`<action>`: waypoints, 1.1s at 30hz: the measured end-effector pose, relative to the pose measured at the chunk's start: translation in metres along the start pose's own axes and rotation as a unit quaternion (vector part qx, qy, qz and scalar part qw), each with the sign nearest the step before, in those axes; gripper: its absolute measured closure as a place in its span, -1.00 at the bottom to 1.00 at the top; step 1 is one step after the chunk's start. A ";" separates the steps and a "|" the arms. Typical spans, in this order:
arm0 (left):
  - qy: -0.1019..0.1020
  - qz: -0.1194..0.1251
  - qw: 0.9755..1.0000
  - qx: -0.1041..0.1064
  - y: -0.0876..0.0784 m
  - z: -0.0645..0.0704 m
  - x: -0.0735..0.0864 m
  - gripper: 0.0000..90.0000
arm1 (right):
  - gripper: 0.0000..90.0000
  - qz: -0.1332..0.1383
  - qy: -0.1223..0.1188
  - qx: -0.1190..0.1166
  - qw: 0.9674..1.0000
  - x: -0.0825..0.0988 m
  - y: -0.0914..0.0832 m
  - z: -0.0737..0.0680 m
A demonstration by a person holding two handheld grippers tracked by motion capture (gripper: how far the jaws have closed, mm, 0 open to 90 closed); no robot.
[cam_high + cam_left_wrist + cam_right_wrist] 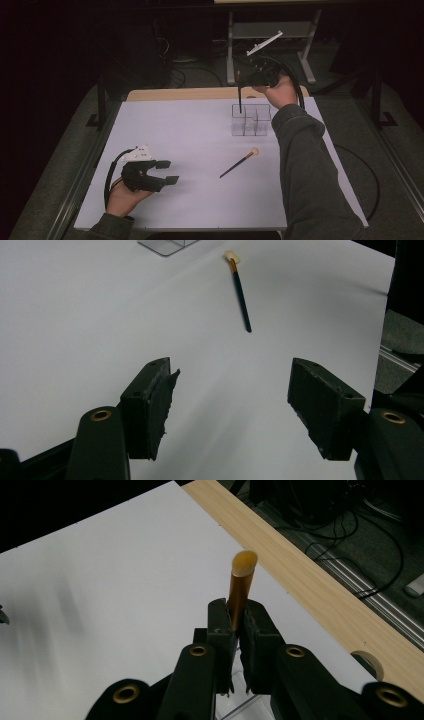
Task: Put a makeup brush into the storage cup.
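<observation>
Brush (pixel 240 592) upright over clear organizer (pixel 250 121), pinched in right claw (pixel 239 622), left claw (pixel 232 405) wide open, empty

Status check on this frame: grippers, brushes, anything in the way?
Right gripper shut on brush, over organizer. Left gripper open, idle. Second brush loose on table. Nothing in the way.

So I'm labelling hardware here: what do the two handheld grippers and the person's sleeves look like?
Both are black pistol-shaped tools with two blocky black jaws and brass-coloured pivot rings. The left gripper carries a white plate on top and a looping black cable; the right gripper trails a black cable too. The long sleeves are dark grey-green.
</observation>
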State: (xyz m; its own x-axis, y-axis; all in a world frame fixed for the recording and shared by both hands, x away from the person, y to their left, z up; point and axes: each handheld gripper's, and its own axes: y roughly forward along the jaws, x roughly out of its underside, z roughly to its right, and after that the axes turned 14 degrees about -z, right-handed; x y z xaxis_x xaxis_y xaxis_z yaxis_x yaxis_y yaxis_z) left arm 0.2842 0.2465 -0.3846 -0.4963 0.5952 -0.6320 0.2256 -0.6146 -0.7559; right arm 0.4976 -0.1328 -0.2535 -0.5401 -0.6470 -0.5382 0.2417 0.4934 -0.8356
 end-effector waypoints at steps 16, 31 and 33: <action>-0.001 0.001 1.000 0.000 -0.001 0.000 0.000 -0.26 | 0.84 0.000 0.014 0.000 1.000 0.008 0.010 0.002; 0.002 -0.001 1.000 0.001 0.000 0.000 0.000 -0.27 | 0.84 0.001 0.023 0.002 1.000 0.016 0.018 0.005; -0.003 0.001 1.000 0.002 0.001 0.001 0.000 -0.27 | 0.84 0.002 0.025 0.004 1.000 0.018 0.020 0.007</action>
State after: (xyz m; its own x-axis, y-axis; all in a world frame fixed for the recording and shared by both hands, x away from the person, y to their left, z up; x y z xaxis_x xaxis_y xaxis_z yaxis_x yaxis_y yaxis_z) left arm 0.2835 0.2454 -0.3847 -0.5000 0.5908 -0.6332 0.2236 -0.6183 -0.7535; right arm 0.4978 -0.1389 -0.2804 -0.5786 -0.6156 -0.5350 0.2505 0.4901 -0.8349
